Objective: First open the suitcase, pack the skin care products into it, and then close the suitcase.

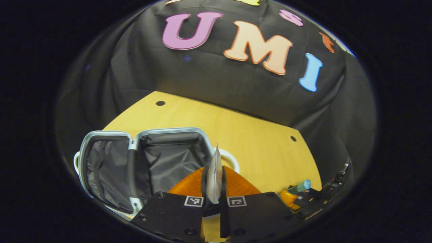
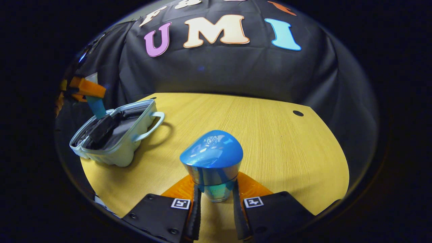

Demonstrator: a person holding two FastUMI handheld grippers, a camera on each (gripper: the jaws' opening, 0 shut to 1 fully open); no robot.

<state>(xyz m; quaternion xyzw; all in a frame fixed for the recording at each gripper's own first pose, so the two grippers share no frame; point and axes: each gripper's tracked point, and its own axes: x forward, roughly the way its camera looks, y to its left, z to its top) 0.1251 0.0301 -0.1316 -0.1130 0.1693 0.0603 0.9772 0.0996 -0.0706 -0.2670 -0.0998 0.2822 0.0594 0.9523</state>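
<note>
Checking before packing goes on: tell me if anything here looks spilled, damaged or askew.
Nothing stands out. The suitcase lies open on the table, its lining bare. The left gripper pinches a flat silver packet above it; the right gripper grips a blue-capped bottle upright. No spill shows.

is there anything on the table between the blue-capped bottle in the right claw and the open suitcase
Nothing visible. The right claw holds the blue-capped bottle, and bare table lies between it and the open suitcase.

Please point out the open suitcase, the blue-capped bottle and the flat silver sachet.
open suitcase (image 1: 168,158): left gripper view, dark lining.
blue-capped bottle (image 2: 212,150): right gripper view, cap.
flat silver sachet (image 1: 215,177): left gripper view, its edge.
</note>
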